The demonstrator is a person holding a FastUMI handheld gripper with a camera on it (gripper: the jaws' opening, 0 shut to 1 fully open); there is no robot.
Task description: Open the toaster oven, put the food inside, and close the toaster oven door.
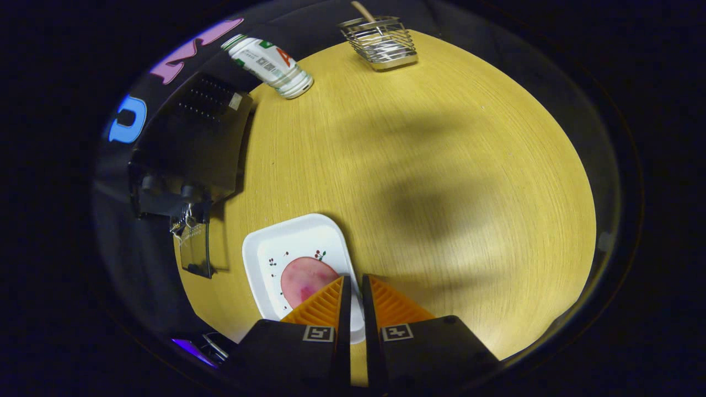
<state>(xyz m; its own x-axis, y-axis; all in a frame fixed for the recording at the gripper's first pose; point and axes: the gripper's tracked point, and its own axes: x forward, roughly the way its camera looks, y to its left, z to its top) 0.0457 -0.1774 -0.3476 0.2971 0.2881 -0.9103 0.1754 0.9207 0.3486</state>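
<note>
My gripper (353, 282) is shut on the right rim of a white rectangular plate (265, 259), and the rim shows in the narrow gap between the fingers. A round pink piece of food (300, 278) lies on the plate, just left of the fingertips (328, 300). The plate looks lifted above the wooden table (441, 138). The black toaster oven (193, 143) stands beyond the plate to the left. Its glass door (194, 248) hangs open, facing the plate.
A white can (270, 66) lies on its side at the far end of the table, beside the oven. A wire basket (380, 41) holding a wooden utensil stands at the far edge. Broad shadows fall across the middle of the table.
</note>
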